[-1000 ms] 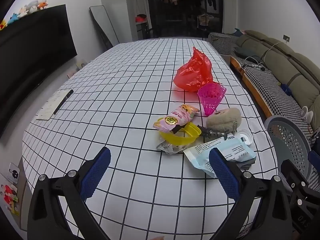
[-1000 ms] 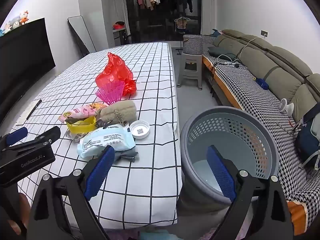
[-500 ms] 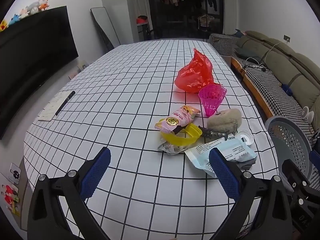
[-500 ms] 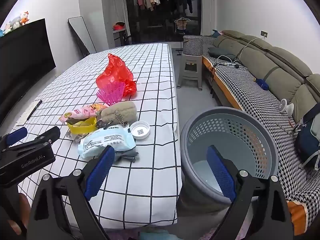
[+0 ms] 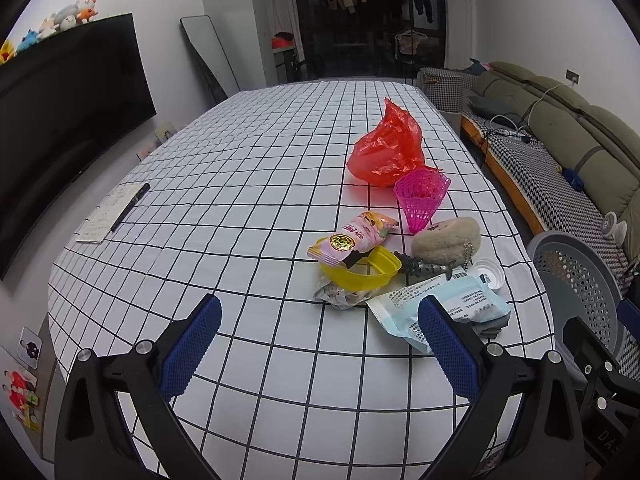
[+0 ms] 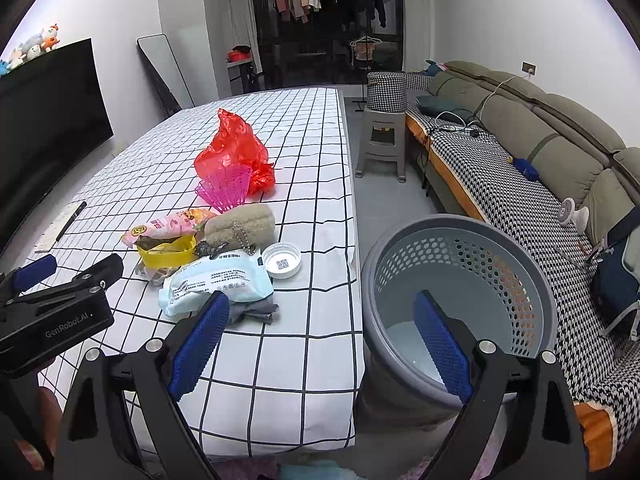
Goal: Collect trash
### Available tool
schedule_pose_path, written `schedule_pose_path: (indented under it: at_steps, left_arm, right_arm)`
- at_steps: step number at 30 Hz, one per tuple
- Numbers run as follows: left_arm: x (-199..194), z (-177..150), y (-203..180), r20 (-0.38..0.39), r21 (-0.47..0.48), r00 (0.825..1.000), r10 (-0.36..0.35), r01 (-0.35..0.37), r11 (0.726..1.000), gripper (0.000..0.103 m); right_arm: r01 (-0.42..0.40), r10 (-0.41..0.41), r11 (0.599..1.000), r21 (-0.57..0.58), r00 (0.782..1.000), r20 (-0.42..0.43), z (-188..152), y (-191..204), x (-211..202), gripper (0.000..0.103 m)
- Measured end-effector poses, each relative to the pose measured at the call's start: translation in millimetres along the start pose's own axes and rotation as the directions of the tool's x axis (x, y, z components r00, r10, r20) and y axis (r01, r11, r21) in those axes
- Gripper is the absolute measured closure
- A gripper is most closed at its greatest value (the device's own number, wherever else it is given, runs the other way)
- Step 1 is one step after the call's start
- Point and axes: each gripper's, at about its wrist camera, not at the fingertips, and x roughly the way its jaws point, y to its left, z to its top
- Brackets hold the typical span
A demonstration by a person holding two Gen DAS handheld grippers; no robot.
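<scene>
A heap of trash lies on the checked table: a red plastic bag, a pink mesh cone, a pink snack wrapper, a yellow bowl, a beige fuzzy pouch, a white lid and a light-blue wipes pack. The same heap shows in the right wrist view, with the wipes pack nearest. My left gripper is open and empty, short of the heap. My right gripper is open and empty at the table's edge, beside a grey perforated basket.
A notepad with a pen lies at the table's left. A sofa runs along the right wall, a grey stool stands behind the basket. A black screen is on the left. The left gripper's body shows at the right view's lower left.
Both grippers have drifted slightly; the heap sits a little lower and nearer in both views. Nothing has been taken hold of.
</scene>
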Motion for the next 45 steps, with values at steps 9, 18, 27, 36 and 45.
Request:
schedule_pose_path:
  at_steps: [9,18,27,36,45]
  left_arm:
    - [-0.6,-0.9,0.0,0.001,-0.003,1.000,0.002,-0.002,1.000,0.006]
    - [-0.4,-1.0,-2.1,0.007,0.008,1.000,0.000,0.000,1.000,0.006]
    - [0.2,-1.6,-3.1,0.006,0.009,1.000,0.000,0.000,1.000,0.006]
    - [-1.2,-2.4,-3.7,0.010,0.015,1.000,0.003,-0.003,1.000,0.006]
    - [-0.4,-1.9,-2.7,0.009,0.012,1.000,-0.001,0.001,1.000,0.006]
  right_arm:
    - [-0.001,0.001,1.000,0.000,1.000,0.003,-0.9,-1.0,-0.5,0.014]
    - [-0.001,0.001,1.000,-0.001,1.000,0.000,-2.2,-0.7,0.2,0.014]
    - [-0.002,0.002,1.000,0.001,1.000,0.002,-2.4,-1.6,0.5,0.014]
    - [-0.004,0.004,1.000,0.003,1.000,0.004,-2.5,-1.9,0.4,0.014]
    - [-0.005,0.005,1.000,0.006,1.000,0.004,-2.3,-2.8,0.0,0.014]
